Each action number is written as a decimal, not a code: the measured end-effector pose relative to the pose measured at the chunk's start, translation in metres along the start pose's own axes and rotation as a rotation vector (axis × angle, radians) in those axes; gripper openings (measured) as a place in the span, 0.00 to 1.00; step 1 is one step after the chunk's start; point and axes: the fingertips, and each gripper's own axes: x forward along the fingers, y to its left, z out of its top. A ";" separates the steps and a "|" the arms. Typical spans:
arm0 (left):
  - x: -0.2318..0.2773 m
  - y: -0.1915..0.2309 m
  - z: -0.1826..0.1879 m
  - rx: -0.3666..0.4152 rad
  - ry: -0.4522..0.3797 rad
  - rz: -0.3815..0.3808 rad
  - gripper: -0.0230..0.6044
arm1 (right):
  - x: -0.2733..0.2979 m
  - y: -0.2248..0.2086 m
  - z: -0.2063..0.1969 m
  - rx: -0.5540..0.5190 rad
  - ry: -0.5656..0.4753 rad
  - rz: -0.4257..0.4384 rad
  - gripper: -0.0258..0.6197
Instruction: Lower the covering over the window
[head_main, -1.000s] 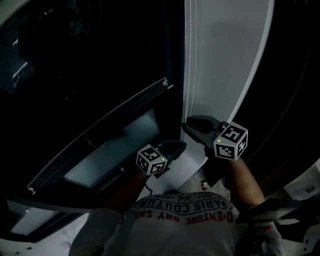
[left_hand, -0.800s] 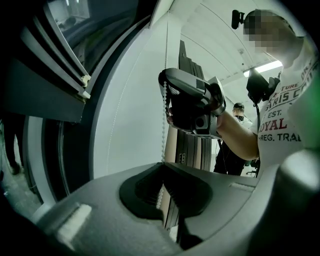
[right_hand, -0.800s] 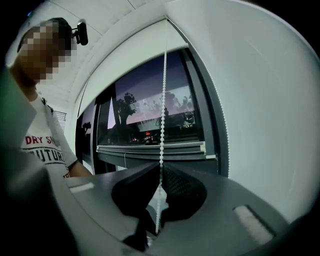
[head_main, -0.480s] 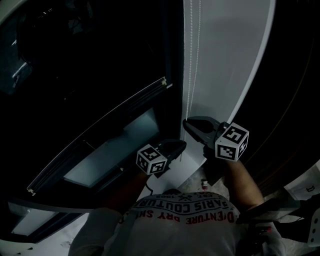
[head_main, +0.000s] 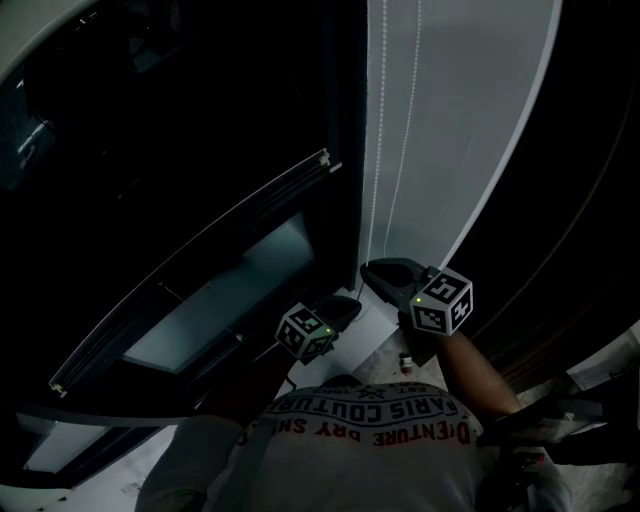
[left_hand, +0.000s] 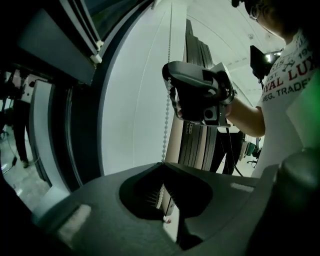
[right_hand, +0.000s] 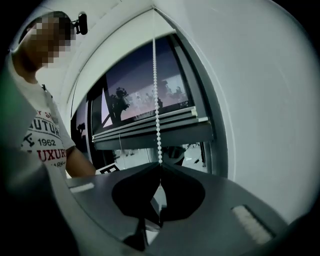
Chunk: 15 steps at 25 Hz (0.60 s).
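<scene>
L claw (head_main: 352, 303) just beside R claw (head_main: 371, 270), both clamped on bead chain (right_hand: 157, 120).

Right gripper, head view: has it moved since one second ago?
Yes. The right gripper has gone lower and slightly left in the picture, down the bead chain, away from the blind's bottom rail.

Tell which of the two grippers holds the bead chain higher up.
The right gripper: the left gripper view shows it clamped on the bead chain above the left gripper, whose jaws are shut on it lower down.
</scene>
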 end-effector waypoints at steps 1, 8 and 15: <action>0.001 0.002 -0.010 -0.003 0.019 0.006 0.05 | 0.003 -0.001 -0.010 0.011 0.014 0.000 0.05; 0.003 0.003 -0.058 -0.021 0.114 0.047 0.05 | 0.016 -0.004 -0.065 0.052 0.091 -0.025 0.05; 0.005 0.008 -0.084 -0.105 0.126 0.069 0.06 | 0.022 -0.008 -0.087 0.104 0.101 -0.037 0.05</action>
